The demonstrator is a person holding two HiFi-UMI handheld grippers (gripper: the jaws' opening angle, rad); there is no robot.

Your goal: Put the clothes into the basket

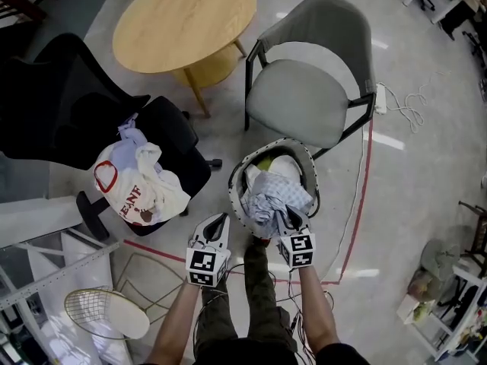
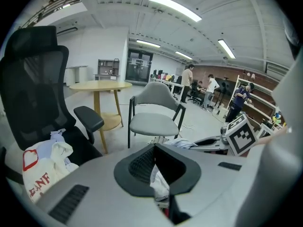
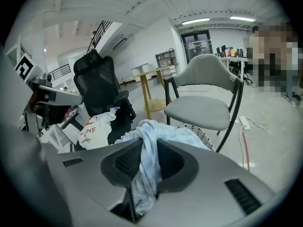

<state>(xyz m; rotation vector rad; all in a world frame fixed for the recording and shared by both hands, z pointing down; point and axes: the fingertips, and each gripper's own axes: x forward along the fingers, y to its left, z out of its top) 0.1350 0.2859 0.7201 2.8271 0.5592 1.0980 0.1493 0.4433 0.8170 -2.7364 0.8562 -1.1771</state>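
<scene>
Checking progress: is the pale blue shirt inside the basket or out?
Over the basket, not let go: the shirt hangs bunched from the shut right tongs; resting inside, cannot tell.

Grey left gripper [image 1: 221,219], right gripper [image 1: 284,214]; 2 b&w marker cubes [image 1: 205,267]; olive trousers [image 1: 259,299]; cables [image 1: 292,319].

I see a round wooden table [image 1: 185,21] at eleven o'clock, a grey chair [image 1: 304,97] at one, and a black office chair [image 1: 53,105] at nine.

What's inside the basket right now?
A crumpled light blue garment fills the basket, pinched by the right hand-held gripper. Behind it show white cloth and something yellow-green. The basket's bottom is covered.
</scene>
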